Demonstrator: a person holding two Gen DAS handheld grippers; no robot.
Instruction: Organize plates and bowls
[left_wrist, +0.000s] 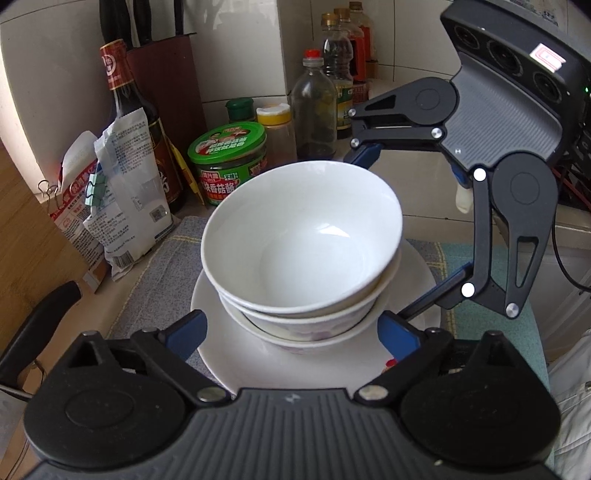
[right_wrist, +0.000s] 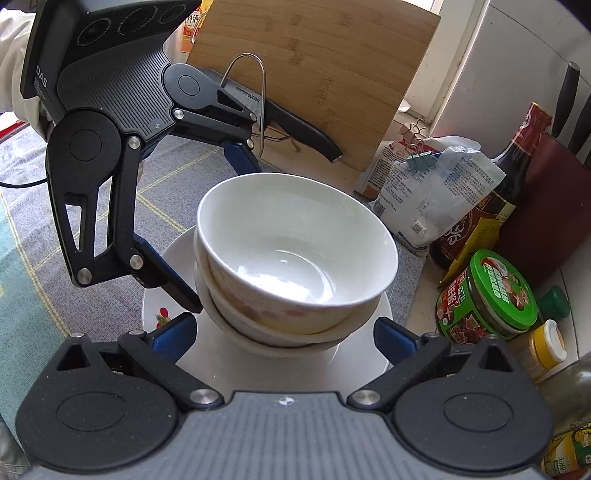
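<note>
Three nested white bowls (left_wrist: 306, 236) (right_wrist: 295, 254) stand on a white plate (left_wrist: 236, 365) (right_wrist: 229, 362) that rests on a grey-blue cloth (left_wrist: 162, 266). The lower bowls carry a faint flower print. My left gripper (left_wrist: 293, 332) (right_wrist: 208, 223) is open, its blue fingers straddling the base of the stack from one side without pressing on it. From the adjacent side my right gripper (right_wrist: 286, 336) (left_wrist: 395, 230) is open as well, one finger at each flank of the bowls. Neither gripper holds anything.
A green-lidded jar (left_wrist: 229, 162) (right_wrist: 491, 295), a dark sauce bottle (left_wrist: 125, 96) (right_wrist: 517, 166), several other bottles and clipped bags (left_wrist: 125, 206) crowd the wall side. A bamboo cutting board (right_wrist: 314, 55) and a black-handled knife (right_wrist: 295, 125) sit beyond the stack.
</note>
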